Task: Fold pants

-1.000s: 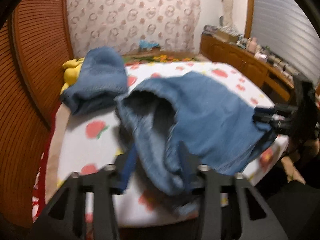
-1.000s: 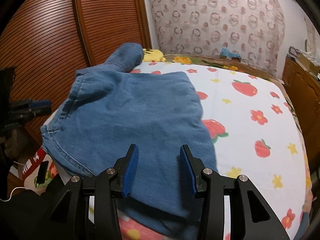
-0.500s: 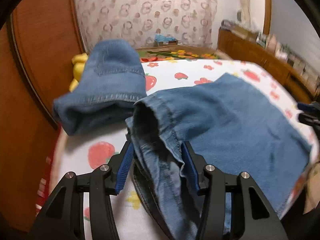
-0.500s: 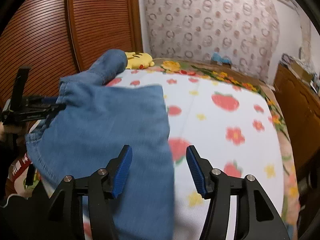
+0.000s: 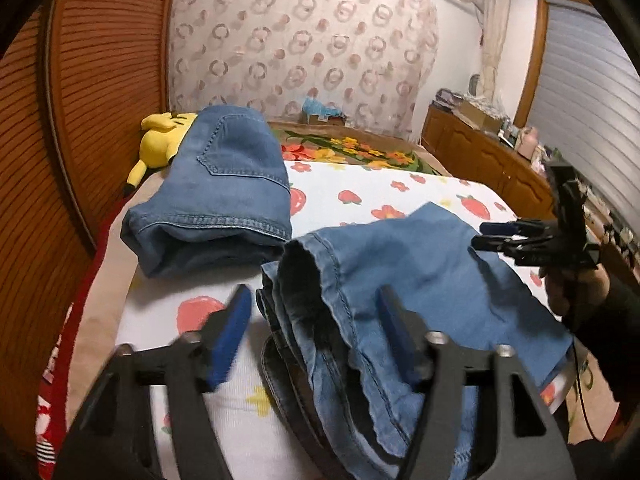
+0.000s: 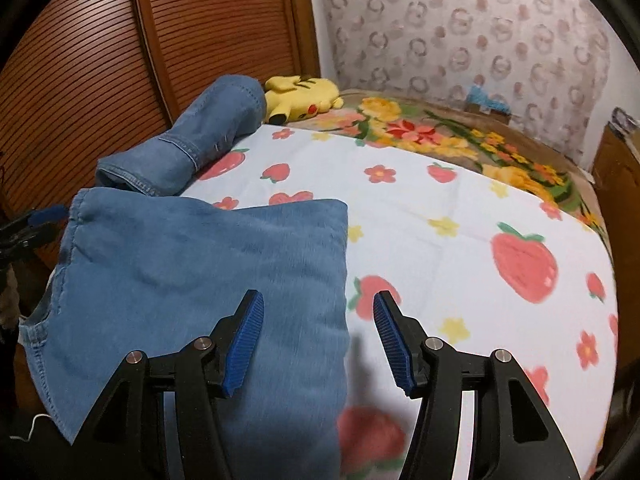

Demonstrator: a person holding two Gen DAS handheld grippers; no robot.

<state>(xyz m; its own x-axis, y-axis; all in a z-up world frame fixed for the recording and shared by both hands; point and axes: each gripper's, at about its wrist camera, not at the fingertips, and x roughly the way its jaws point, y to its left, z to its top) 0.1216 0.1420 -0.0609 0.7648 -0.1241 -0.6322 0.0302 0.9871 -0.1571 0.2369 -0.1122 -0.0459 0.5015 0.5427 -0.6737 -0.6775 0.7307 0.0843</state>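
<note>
Blue denim pants (image 5: 420, 280) lie folded on the bed near its front edge, their waistband opening facing my left gripper (image 5: 316, 328), which is open with the bunched waistband between its fingers. In the right wrist view the pants (image 6: 200, 272) spread flat; my right gripper (image 6: 318, 340) is open and straddles their right edge, just above the fabric. The right gripper also shows in the left wrist view (image 5: 504, 236). The left gripper shows at the left edge of the right wrist view (image 6: 28, 228).
A second folded pair of jeans (image 5: 224, 192) lies at the bed's far left by a yellow plush toy (image 5: 160, 140). The strawberry-print sheet (image 6: 460, 220) covers the bed. A wooden wardrobe (image 6: 120, 60) stands left; a cluttered wooden cabinet (image 5: 480, 152) stands right.
Both grippers have opened wider. The pants have dropped flat onto the bed. My right gripper moved right, now over the pants' right edge.
</note>
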